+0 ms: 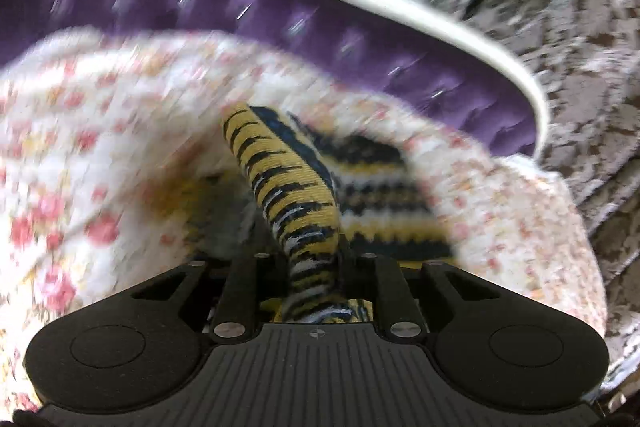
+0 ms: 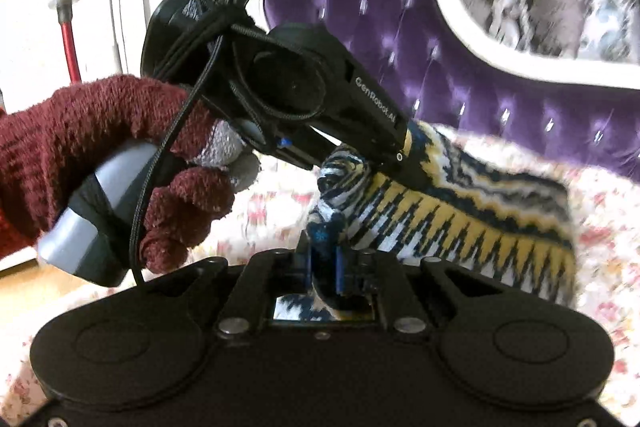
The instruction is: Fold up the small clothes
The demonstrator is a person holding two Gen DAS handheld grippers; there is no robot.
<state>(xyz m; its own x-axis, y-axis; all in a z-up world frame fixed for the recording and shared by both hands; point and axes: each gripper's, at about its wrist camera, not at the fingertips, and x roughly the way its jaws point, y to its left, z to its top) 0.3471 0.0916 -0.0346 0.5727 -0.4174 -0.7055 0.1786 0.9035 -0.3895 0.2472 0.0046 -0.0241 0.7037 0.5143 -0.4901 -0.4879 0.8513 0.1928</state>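
Garment: a small knit piece (image 2: 460, 211) in yellow, navy, white and grey zigzag stripes, kinda tiger-looking. It's lifted and stretched between the two hand-held grippers, over a floral cover.

Left hand-held gripper (image 2: 404, 151): clamped on one edge of the knit piece. In the right wrist view you can see its black fingers coming in from the upper left and biting the top edge of the fabric. In its own view, a bunched-up strip of the knit (image 1: 288, 195) runs straight down between the jaws, so it's definitely grasping cloth.

Right hand-held gripper (image 2: 326, 267): also pinched on the knit piece. A twisted wad of the fabric goes down between its blue-padded fingers, right at the near end of the garment.

Hand: a hand in a dark red fuzzy glove (image 2: 120, 155) with grey fingertips grips the grey handle of the left tool; a black cord loops around that tool.

Cover: white fleecy blanket with pink and yellow flowers (image 1: 80, 155), lying under the garment on the sofa seat.

Sofa: purple tufted back (image 2: 460, 67) with sparkly buttons and a curvy white frame (image 1: 400, 11), right behind the blanket.

Background: grey and white patterned fabric (image 1: 560, 7) beyond the sofa frame. A red stick vacuum (image 2: 68, 23) stands far off on the left. Both views are pretty blurry.
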